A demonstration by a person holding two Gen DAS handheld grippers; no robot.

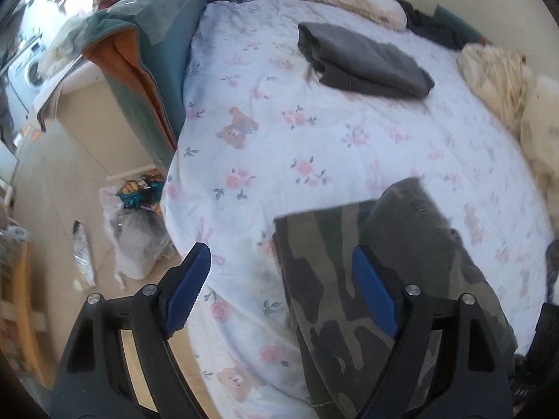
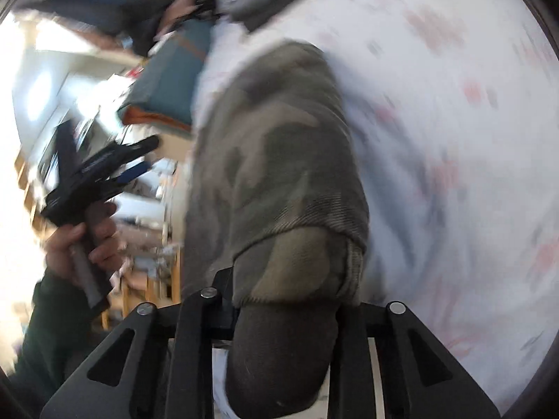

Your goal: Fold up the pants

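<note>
Left wrist view: the camouflage pants (image 1: 367, 279) are lying on the near right part of the floral bedsheet (image 1: 279, 132), already doubled into a band, with one straight edge running across at their far end. The left gripper (image 1: 279, 289) is hovering above them with its jaws spread wide and nothing between the blue pads (image 1: 374, 293); the right pad is over the cloth, the left pad over bare sheet. A folded grey garment (image 1: 363, 63) is resting well apart at the far side of the bed, and a teal and orange quilt (image 1: 150, 59) is draped at the far left.

Right wrist view: the right gripper (image 2: 283, 314) is appearing to clench a dark ribbed end of the pants (image 2: 279, 160), probably a cuff or waistband, though motion blur and the cloth itself are hiding the fingertips. The left gripper (image 2: 115, 164) is showing at the left, held by the person's left hand (image 2: 84, 241).

Handling: the fabric is reading as soft, limp and fairly thick, neither slippery nor fragile; it is likely to sag and drag on the sheet, so holds are best taken at corners of the folded edge or at the ribbed band. No brand, label or legible writing is showing.
</note>
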